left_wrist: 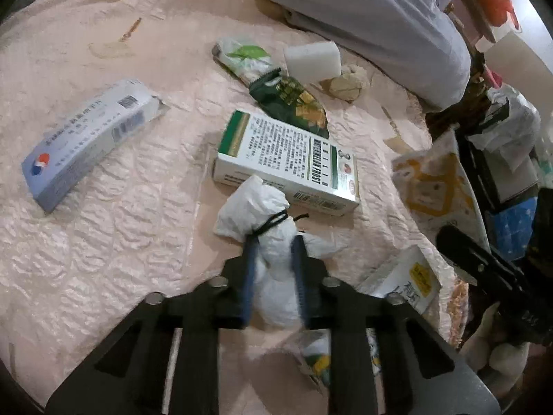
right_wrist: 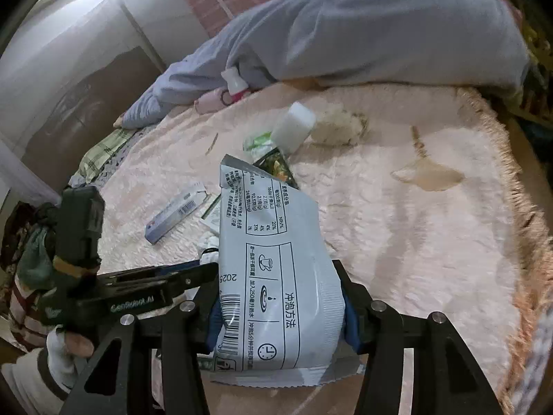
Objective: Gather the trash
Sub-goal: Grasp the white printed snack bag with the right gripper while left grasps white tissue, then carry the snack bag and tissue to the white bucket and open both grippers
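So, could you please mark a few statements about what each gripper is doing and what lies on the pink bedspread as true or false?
1. The left gripper is closed on a crumpled white tissue wad. True.
2. The right gripper is empty. False: a grey-white sachet stands between its pads.
3. The green-and-white box lies flat on the pink bedspread. True.
4. The white foam block sits on top of the blue-and-white box. False: they lie well apart.
5. The dark green wrapper lies between the foam block and the green-and-white box. True.
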